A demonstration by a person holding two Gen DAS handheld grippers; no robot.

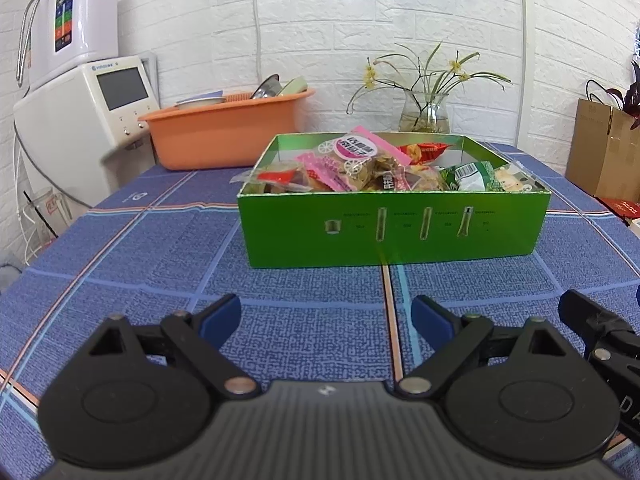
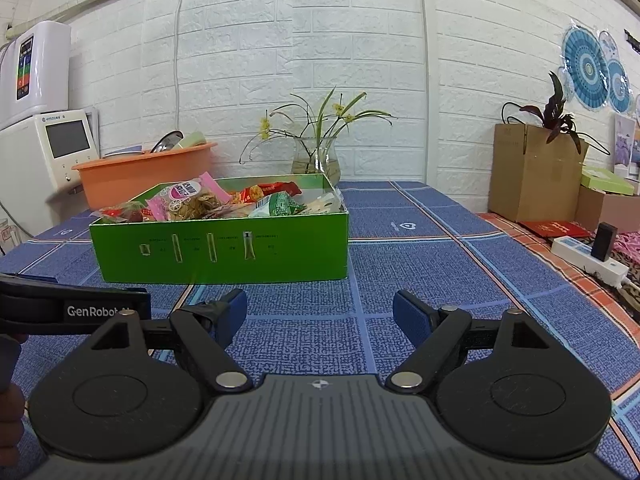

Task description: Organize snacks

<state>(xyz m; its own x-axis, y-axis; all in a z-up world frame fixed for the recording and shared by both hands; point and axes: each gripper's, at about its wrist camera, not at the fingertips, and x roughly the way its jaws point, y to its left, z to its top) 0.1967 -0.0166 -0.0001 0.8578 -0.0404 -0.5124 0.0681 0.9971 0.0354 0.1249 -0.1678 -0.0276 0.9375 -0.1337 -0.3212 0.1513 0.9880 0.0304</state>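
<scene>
A green cardboard box (image 1: pixel 394 232) stands on the blue checked tablecloth (image 1: pixel 160 264), filled with several snack packets: a pink-labelled bag (image 1: pixel 354 156), a red packet (image 1: pixel 426 150) and a green packet (image 1: pixel 472 176). My left gripper (image 1: pixel 326 320) is open and empty, low over the cloth in front of the box. In the right wrist view the box (image 2: pixel 224 248) sits ahead to the left with the pink bag (image 2: pixel 188 196) on top. My right gripper (image 2: pixel 320 312) is open and empty, just before the box's right end. The left gripper's body (image 2: pixel 72 310) shows at the left edge.
An orange basin (image 1: pixel 224 136) with dishes stands behind the box on the left, next to white appliances (image 1: pixel 88 120). A glass vase with flowers (image 1: pixel 426 114) stands behind the box. A cardboard box (image 2: pixel 532 172) with a plant and a power strip (image 2: pixel 588 258) lie at the right.
</scene>
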